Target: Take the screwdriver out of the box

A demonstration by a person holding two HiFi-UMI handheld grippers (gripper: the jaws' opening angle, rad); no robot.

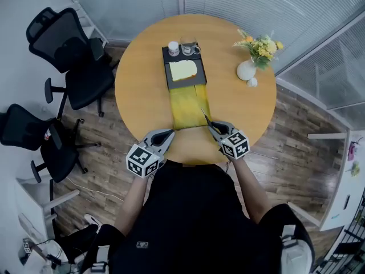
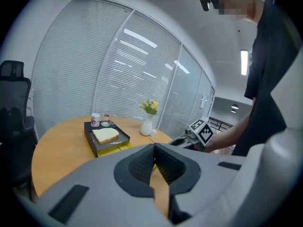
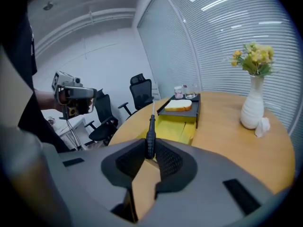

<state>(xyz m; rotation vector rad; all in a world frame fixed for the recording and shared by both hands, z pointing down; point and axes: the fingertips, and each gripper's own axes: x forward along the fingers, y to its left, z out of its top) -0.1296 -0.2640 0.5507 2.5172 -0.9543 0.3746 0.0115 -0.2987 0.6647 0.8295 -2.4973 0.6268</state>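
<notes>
The screwdriver (image 3: pixel 150 126) was clamped by its black handle in the jaws of the right gripper (image 3: pixel 150 151) just over the near end of the yellow box (image 1: pixel 188 107) on the bench (image 1: pixel 142 79), while the jaws of the left gripper (image 2: pixel 154 148) were seen pressed together on nothing.

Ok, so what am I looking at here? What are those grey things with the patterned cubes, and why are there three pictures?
There is no robot here. A person holds a two-jaw clamp, called a gripper, in each hand, and the cubes are part of the grippers. The head view comes from a camera on the person's head, looking down on a round table. The other two pictures come from a camera riding on each gripper, looking along its jaws.

On the table are a black box with a slice of bread on top and its yellow drawer pulled out, a small bottle, a glass and a vase of flowers.

The right gripper is clamped on the handle of a screwdriver, near the drawer's front end. The left gripper is closed and holds nothing.
</notes>
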